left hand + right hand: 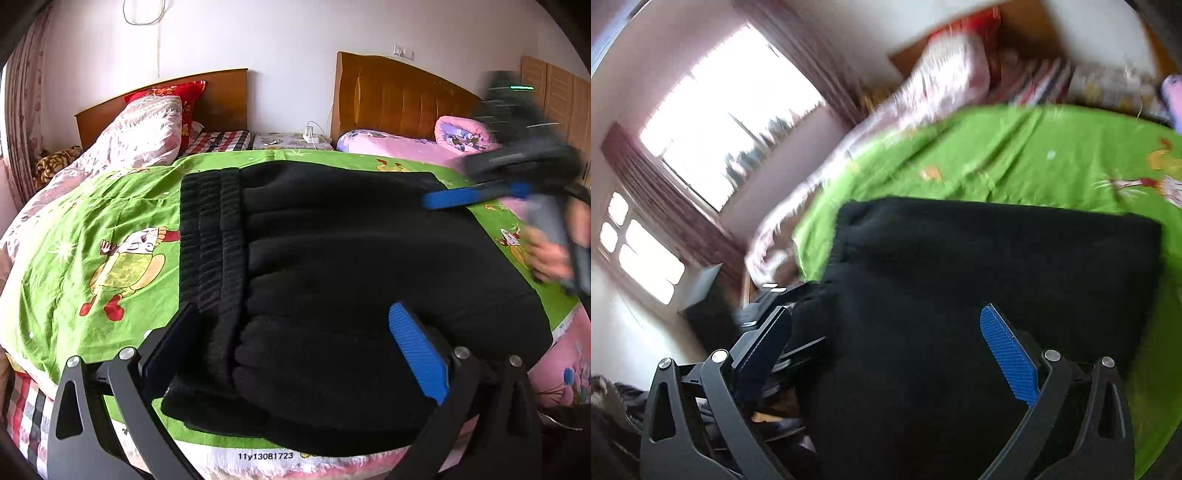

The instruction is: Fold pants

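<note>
Lying folded on the green bedsheet (122,206), black pants (332,277) sit between spread left gripper (295,354) fingers; right gripper (886,354) also spread. Smoothing edges evenly seems best.

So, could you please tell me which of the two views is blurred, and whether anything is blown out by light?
Left wrist view: mostly sharp, pants and green sheet crisp; only the right gripper is motion-smeared. Right wrist view: blurred throughout, worst on the quilt; the window is blown out to white. Both views bend straight lines toward the edges.
</note>
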`<state>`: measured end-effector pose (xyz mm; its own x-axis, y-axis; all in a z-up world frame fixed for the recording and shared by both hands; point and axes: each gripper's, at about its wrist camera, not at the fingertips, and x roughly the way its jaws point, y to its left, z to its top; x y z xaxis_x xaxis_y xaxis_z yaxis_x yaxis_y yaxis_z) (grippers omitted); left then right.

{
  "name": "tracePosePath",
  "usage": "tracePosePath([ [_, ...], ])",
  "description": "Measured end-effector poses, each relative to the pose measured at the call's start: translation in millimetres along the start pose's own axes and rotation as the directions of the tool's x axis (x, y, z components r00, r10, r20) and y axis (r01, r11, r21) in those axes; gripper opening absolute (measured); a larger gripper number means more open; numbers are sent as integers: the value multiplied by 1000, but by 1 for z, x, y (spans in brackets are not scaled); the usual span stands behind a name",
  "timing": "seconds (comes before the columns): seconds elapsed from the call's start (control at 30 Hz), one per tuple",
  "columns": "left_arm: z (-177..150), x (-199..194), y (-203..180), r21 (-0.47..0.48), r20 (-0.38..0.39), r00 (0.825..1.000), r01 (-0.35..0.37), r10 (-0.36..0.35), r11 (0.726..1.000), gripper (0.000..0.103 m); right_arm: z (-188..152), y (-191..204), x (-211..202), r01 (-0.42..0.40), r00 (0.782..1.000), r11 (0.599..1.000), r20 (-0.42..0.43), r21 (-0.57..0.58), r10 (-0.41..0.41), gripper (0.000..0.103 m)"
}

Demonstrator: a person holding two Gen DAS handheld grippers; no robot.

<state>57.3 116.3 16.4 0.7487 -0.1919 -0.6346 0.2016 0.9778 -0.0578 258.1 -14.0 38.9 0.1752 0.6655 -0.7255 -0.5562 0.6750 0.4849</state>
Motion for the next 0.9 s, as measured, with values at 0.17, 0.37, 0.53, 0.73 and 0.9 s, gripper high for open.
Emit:
tracePosePath([
  [0.17, -1, -1, 2, -4, 1, 1000, 11, -11, 1000, 102, 62, -19, -19, 212, 960, 975, 170, 68, -220, 94],
  [0.37, -3, -2, 1, -9, 13, 1000, 8, -8, 1000, 102, 50, 34, -23, -74, 987, 997, 139, -17, 76, 99],
  [0.53, -2, -2, -1, -7, 14, 1000, -2, 2, 1000, 102, 43, 43, 56, -78, 991, 997, -111, -19, 76, 98],
  [0.73, -1, -4, -1, 4, -8, 1000, 3, -3, 1000, 102, 92, 28, 28, 117, 982, 991, 144, 63, -126, 98],
  [0.9, -2, -5, -1, -2, 1, 1000, 3, -3, 1000, 102, 55, 32, -39, 33, 969, 999, 243, 28, -39, 99],
])
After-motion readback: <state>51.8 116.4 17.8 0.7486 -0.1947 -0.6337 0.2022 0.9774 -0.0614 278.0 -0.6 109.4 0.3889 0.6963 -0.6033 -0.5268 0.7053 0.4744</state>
